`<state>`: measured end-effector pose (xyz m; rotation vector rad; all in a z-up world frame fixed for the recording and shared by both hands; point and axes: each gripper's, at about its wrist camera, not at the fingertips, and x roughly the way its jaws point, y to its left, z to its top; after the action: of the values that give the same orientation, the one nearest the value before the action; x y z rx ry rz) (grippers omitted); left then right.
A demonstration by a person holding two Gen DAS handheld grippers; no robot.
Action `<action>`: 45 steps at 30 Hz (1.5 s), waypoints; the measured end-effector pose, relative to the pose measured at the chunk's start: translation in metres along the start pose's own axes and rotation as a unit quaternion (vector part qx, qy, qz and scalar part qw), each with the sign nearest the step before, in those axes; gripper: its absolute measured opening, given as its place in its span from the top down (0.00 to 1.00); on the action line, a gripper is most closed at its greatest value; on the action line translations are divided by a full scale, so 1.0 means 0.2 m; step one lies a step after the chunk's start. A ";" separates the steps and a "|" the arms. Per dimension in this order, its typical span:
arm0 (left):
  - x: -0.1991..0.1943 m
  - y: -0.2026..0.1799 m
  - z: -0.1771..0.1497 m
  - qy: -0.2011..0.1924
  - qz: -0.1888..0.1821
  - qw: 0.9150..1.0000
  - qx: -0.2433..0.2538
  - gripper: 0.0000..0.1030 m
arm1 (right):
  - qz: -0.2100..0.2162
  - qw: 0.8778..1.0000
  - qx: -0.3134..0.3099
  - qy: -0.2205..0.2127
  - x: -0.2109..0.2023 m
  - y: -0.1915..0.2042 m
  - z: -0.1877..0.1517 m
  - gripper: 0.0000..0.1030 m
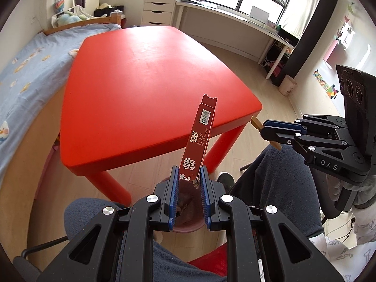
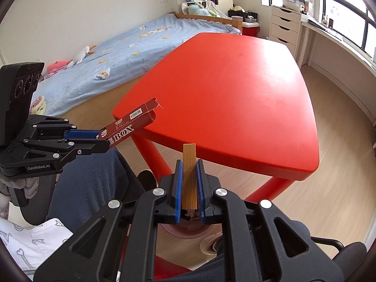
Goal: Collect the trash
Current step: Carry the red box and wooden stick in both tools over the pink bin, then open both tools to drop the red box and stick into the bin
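Note:
My left gripper [image 1: 188, 172] is shut on a long dark red cardboard box [image 1: 199, 136] that sticks up past its fingers; the box also shows in the right wrist view [image 2: 131, 122], held by the left gripper [image 2: 99, 138]. My right gripper [image 2: 189, 164] is shut on a flat tan wooden strip [image 2: 189, 171]; the strip's ends show either side of the right gripper [image 1: 264, 131] in the left wrist view. A pink bin [image 1: 188, 221] with dark trash inside sits on the floor below both grippers, also seen in the right wrist view [image 2: 188, 230].
A red table [image 1: 145, 82] stands just ahead, its top bare, also in the right wrist view [image 2: 235, 94]. A bed with a blue sheet [image 2: 112, 56] lies to the left. The person's knees [image 1: 282, 176] flank the bin. A white desk [image 1: 235, 25] runs under the window.

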<state>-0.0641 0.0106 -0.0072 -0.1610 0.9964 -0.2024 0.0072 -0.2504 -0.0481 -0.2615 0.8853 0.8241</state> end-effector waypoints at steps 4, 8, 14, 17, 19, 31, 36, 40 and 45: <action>0.01 -0.01 -0.04 0.015 -0.005 1.000 0.002 0.83 | 0.008 1.000 0.002 0.010 0.01 0.03 -0.04 0.89; 0.02 -0.04 -0.07 0.021 -0.010 1.000 0.002 0.83 | 0.014 1.000 0.006 0.016 0.03 0.05 -0.06 0.89; 0.02 -0.05 -0.07 0.023 -0.012 1.000 0.005 0.83 | 0.019 1.000 0.008 0.021 0.04 0.04 -0.07 0.89; 0.03 -0.04 -0.07 0.024 -0.013 1.000 0.005 0.83 | 0.022 0.999 0.010 0.021 0.04 0.04 -0.08 0.89; 0.03 -0.04 -0.07 0.025 -0.013 1.000 0.005 0.83 | 0.023 0.999 0.012 0.022 0.05 0.04 -0.07 0.89; 0.05 -0.03 -0.06 0.023 -0.023 0.999 -0.004 0.67 | 0.031 0.999 0.013 0.028 0.06 0.02 -0.08 0.73; 0.03 0.00 -0.06 0.005 -0.017 1.000 -0.018 0.12 | 0.019 0.999 0.023 0.012 0.04 0.01 -0.08 0.08; 0.04 0.03 -0.05 0.004 -0.009 1.000 -0.026 0.08 | 0.016 0.999 0.036 0.013 0.05 -0.02 -0.07 0.03; 0.03 0.04 -0.05 0.003 -0.001 1.000 -0.029 0.07 | 0.017 0.998 0.050 0.021 0.06 -0.03 -0.08 0.03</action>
<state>-0.0685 0.0161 -0.0192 -0.2154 1.0094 -0.1763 0.0069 -0.2561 -0.0672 -0.1777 0.9696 0.8053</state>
